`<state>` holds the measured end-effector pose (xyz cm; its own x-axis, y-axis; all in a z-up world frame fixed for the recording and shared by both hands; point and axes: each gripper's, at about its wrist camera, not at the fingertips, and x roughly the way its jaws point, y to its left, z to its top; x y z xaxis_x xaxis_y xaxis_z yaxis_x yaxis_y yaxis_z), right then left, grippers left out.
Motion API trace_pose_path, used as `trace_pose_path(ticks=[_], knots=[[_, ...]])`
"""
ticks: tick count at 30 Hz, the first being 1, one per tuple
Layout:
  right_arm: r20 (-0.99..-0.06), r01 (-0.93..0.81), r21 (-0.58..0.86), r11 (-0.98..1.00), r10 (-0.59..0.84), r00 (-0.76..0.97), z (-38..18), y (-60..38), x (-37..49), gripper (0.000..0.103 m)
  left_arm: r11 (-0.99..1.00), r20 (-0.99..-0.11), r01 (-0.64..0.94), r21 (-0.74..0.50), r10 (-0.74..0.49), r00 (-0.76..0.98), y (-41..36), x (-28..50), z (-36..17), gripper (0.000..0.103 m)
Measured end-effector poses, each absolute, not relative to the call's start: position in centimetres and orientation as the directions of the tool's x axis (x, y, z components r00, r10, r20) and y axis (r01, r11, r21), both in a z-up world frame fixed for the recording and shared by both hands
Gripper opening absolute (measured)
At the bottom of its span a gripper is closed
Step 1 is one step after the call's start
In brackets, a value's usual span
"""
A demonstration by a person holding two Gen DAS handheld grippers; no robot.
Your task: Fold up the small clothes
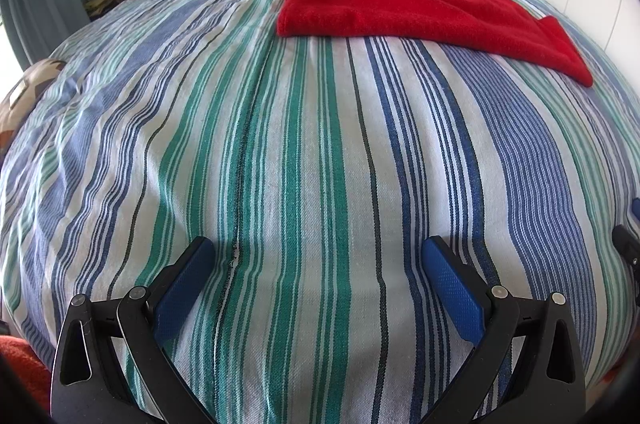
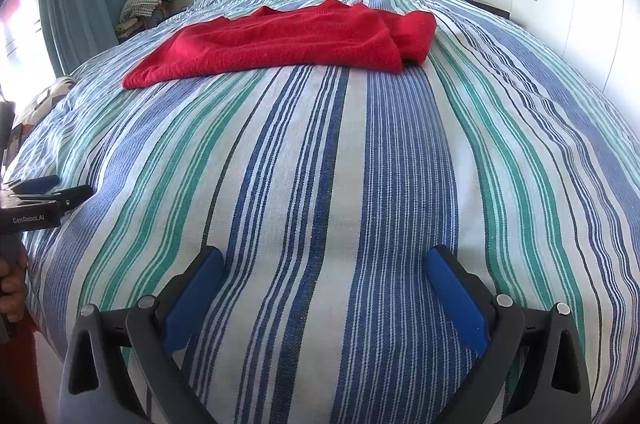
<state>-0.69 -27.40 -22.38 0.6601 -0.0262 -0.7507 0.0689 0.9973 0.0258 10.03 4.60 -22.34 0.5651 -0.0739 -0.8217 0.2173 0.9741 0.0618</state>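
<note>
Up the bed toward the headboard, the red knitted garment (image 1: 420, 4) lies flat on the striped blue-green-white bedspread (image 1: 304, 164), long axis across the stripes. Left hand-held gripper (image 1: 318, 256) and right hand-held gripper (image 2: 326, 264) are both spread wide, empty, well short. Risk, I'd say: pinching bedspread along with knit, dragging it askew.

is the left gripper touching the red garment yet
Apart. In the left wrist view, the open left gripper has a broad stretch of bare striped bedspread between its fingertips and the red garment, which lies farther up the bed.
</note>
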Motion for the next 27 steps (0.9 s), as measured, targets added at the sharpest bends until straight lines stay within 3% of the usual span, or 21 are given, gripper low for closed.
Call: trace_pose_path(ticks=[10,12,16,23,27], knots=[[-0.774,0.082,0.032,0.996,-0.028,0.633,-22.1,-27.3,-0.3,0.101,0.973,-0.842,0.228,0.045,-0.086,0.533,5.0,10.3,-21.8,0.103],[-0.808,0.061,0.051,0.997,0.005,0.588,-21.6,-27.7,0.4,0.102,0.976,-0.858,0.218,-0.023,-0.131,0.497,5.9,10.0,-20.2,0.101],[-0.804,0.057,0.208,0.977,0.137,0.579,-18.7,-31.1,3.1,0.098,0.964,-0.798,0.235,-0.124,-0.238,0.553,8.3,8.2,-16.9,0.102],[-0.745,0.274,0.426,0.862,0.163,0.646,-14.8,-41.0,14.0,0.097,0.967,-0.802,0.155,-0.204,-0.256,0.54,10.5,9.5,-18.4,0.101],[-0.748,0.365,0.494,0.789,0.172,0.641,-16.6,-42.9,18.6,0.082,0.968,-0.812,0.108,-0.228,-0.25,0.528,11.3,10.5,-19.3,0.101]])
